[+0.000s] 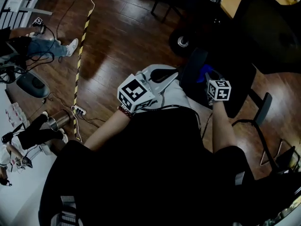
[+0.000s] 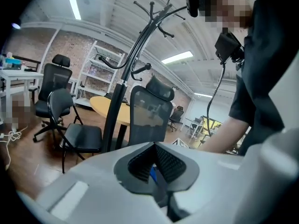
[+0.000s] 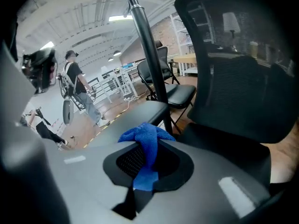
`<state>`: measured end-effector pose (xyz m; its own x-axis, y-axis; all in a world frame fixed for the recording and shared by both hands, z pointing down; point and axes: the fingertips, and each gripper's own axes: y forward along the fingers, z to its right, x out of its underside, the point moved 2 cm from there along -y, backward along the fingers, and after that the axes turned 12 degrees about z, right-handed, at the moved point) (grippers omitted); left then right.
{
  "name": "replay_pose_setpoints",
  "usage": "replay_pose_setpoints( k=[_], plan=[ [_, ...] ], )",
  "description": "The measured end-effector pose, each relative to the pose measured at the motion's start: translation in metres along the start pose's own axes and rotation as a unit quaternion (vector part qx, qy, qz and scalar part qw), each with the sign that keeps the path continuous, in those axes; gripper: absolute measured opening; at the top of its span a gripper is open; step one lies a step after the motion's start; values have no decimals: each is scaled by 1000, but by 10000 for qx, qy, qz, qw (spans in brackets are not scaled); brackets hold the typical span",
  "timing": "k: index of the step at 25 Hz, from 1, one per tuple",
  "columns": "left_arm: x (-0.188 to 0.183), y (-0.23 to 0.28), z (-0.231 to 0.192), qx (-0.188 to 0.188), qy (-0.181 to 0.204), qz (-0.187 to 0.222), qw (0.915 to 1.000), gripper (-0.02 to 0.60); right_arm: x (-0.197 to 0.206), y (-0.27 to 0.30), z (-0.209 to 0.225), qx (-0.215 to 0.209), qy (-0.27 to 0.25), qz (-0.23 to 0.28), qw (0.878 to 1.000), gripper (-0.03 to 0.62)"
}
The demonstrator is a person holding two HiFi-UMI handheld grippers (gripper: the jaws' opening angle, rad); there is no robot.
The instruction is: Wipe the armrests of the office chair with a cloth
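Your right gripper [image 3: 148, 154] pinches the cloth [image 3: 144, 136] just over the armrest [image 3: 135, 113]. Your left gripper [image 2: 154, 161] sits closed on nothing. Only 1 fold is caught, so hard dragging could pull the cloth free.

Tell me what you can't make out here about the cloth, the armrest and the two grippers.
- Right gripper view: whether the cloth touches the armrest; the right gripper, shut on it, hides the contact.
- Left gripper view: blue sliver inside the left gripper, jaws shut, too small to name.
- Head view: the office chair armrests, lost in shadow.
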<state>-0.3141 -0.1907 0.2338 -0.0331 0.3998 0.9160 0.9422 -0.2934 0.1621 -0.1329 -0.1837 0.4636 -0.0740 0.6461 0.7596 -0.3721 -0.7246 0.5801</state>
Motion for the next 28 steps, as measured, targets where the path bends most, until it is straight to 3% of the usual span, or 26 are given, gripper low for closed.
replay_pose_setpoints(
  k=[5, 8, 11, 14, 17, 24, 28],
  plan=[
    [-16, -23, -5, -446, -48, 122, 9989, 6, -37, 25, 34, 85, -499, 28, 9987, 38],
    [-23, -30, -10, -737, -80, 209, 9970, 6, -70, 34, 42, 69, -854, 364, 9957, 38],
    [-23, -26, -12, -966, -136, 287, 9948, 6, -98, 44, 40, -396, -985, 732, 9917, 38],
    [-25, -20, -14, -1054, -131, 321, 9938, 6, -103, 62, 27, -1040, -1338, 521, 9842, 38],
    [-26, -19, -12, -1115, -87, 258, 9934, 6, -100, 70, 18, -1287, -1790, 379, 9747, 38],
    [-27, -22, -10, -1118, 131, 205, 9934, 6, -98, 67, -16, -1975, -2787, 389, 9390, 38],
    [-31, -16, -8, -1024, 215, 226, 9943, 6, -77, 53, -59, -2894, -3339, 46, 8970, 38]
  ],
)
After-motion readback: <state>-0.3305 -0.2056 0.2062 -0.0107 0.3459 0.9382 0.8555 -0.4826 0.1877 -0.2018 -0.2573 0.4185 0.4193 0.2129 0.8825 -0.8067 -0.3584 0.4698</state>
